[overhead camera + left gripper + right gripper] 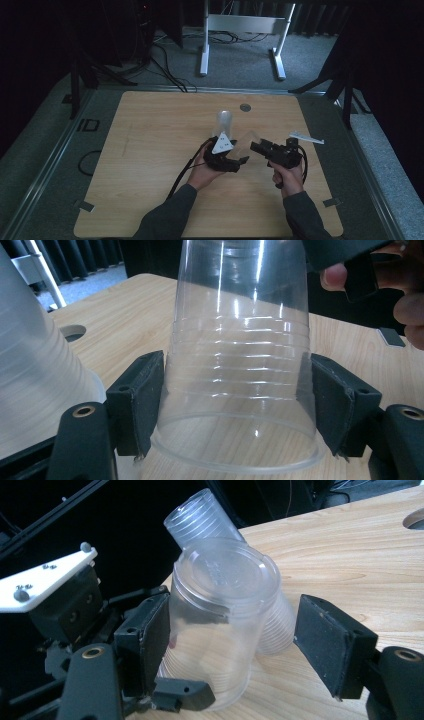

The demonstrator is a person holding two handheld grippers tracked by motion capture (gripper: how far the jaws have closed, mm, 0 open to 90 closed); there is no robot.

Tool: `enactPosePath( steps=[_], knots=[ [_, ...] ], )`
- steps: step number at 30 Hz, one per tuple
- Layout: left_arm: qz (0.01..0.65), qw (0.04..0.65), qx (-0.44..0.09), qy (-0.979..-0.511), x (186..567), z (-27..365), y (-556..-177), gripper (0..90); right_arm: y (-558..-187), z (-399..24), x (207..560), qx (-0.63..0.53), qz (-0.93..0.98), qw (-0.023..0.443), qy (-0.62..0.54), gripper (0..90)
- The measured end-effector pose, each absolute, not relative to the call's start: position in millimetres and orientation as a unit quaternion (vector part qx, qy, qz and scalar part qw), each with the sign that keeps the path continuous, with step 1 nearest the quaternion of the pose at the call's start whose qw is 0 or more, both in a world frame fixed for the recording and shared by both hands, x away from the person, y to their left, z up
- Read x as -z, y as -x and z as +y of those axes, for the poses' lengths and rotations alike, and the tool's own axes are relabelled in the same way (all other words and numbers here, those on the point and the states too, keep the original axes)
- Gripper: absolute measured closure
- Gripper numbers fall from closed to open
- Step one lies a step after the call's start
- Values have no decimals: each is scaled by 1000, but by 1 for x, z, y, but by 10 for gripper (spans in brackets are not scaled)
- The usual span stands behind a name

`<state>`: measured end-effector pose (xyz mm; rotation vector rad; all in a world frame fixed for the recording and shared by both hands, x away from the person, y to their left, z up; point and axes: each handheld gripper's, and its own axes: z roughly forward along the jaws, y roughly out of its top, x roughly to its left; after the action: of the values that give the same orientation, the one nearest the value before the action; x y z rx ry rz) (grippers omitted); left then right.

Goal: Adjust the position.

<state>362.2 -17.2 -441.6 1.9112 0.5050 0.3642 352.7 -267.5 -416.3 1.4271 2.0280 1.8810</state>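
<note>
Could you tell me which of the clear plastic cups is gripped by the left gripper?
The nearer upside-down cup, pinched between the left gripper pads. The frosted cup stack behind it stands free.

Wooden table (150, 150) with two clear cups (224, 121).

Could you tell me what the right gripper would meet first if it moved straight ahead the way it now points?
Most likely the clear plastic cup standing upside down between its open jaws, already held by the left gripper. Behind that cup stands a frosted stack of cups. How far ahead the cup is remains hard to judge.
</note>
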Motion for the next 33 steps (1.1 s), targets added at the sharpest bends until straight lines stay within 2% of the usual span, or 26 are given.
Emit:
enactPosePath(
  steps=[18, 33],
  knots=[
    [197, 526, -138, -816, 435, -3, -364, 285, -349, -272, 419, -570, 700, 42, -428, 315],
    [169, 505, -120, -838, 430, 5, -367, 288, -356, -276, 424, -533, 741, 52, -405, 241]
  ],
)
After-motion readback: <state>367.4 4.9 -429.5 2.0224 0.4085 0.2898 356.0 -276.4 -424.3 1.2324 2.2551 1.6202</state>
